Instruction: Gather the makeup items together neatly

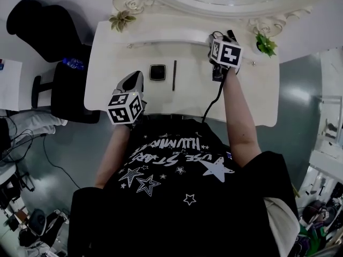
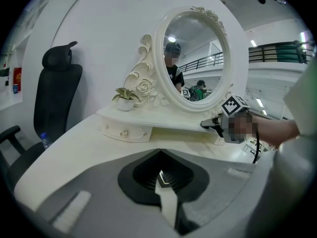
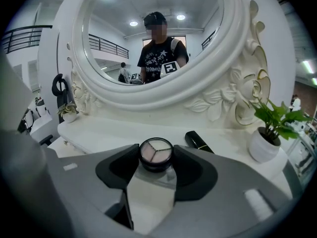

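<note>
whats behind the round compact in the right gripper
Behind the round compact, slightly right, a black lipstick tube lies on the shelf, then the mirror frame. The jaws cover what is under the compact.

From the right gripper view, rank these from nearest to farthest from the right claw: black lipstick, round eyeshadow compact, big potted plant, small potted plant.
1. Round eyeshadow compact: between the pads of the right claw, touching both.
2. Black lipstick: just behind, slightly to the right.
3. Big potted plant: off to the right.
4. Small potted plant: far left, farthest back.
</note>
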Demonstrator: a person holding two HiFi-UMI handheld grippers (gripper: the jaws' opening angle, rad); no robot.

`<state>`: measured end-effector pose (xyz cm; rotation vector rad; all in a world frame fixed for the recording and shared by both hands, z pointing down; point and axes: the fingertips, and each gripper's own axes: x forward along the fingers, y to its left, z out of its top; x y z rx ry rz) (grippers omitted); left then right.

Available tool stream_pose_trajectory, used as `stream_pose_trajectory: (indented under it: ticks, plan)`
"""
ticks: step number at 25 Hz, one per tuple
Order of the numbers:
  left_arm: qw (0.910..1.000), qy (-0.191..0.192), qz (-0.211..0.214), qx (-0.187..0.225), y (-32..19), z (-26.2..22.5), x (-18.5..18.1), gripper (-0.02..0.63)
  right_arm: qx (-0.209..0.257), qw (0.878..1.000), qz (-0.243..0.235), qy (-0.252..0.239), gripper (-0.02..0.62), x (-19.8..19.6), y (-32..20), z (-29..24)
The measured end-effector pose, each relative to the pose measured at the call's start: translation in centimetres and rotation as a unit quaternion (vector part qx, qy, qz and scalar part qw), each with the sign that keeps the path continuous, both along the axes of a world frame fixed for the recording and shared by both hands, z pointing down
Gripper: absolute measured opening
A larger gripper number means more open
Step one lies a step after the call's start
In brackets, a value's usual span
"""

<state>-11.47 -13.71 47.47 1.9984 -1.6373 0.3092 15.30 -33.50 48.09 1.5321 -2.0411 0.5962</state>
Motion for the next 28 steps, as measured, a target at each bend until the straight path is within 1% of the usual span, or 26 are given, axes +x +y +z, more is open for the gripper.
stream_pose_trajectory:
  ticks: [10,21,28]
  plan:
    - [0.9987,-0.003,0.051,0.001,-0.6,-0.4,-1.2,0.0,0.026,1.0,0.013,-0.008,0.244,-1.8,3.6,-1.9]
    - [0.994,0.001,0.109,-0.01,-0.4,0.4,-1.5,0.001,0.033,0.999,0.02,-0.001,0.244,-3.4,7.7,-1.0]
    - [0.9909,0.008,0.133,-0.021,0.0,1.3,-1.8,0.002,0.021,0.999,0.023,0.008,0.244,-4.4,10.3,0.6]
